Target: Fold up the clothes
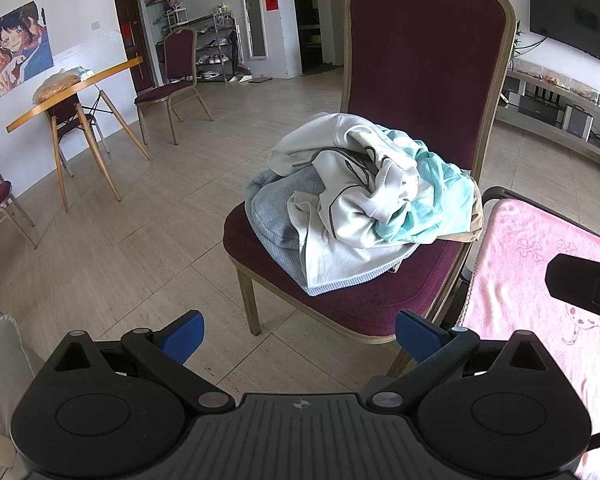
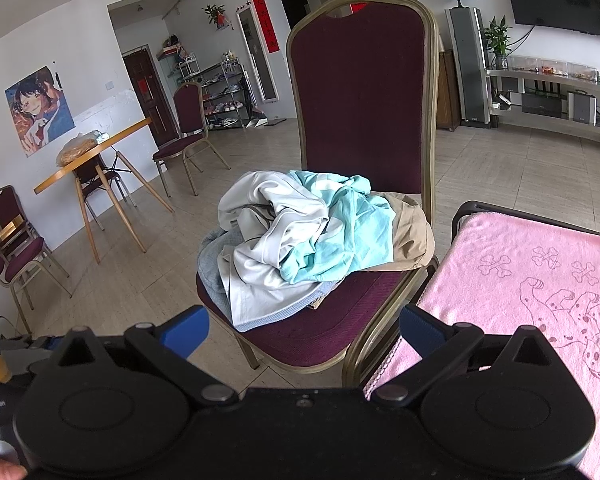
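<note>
A crumpled pile of clothes (image 1: 356,200) lies on the seat of a maroon chair (image 1: 428,60): a white garment on top, a teal one to the right, a light blue one below, a tan one behind. It also shows in the right wrist view (image 2: 312,240) on the same chair (image 2: 364,92). My left gripper (image 1: 300,336) is open and empty, held back from the chair's front edge. My right gripper (image 2: 304,332) is open and empty, also short of the seat. A pink towel-covered surface (image 2: 520,280) lies to the right, also in the left wrist view (image 1: 540,300).
Part of the right gripper's body (image 1: 584,284) shows over the pink surface. A wooden table (image 1: 72,92) and more maroon chairs (image 1: 180,76) stand at the left by the wall. A TV shelf (image 2: 560,92) runs along the right. Tiled floor (image 1: 140,240) lies between.
</note>
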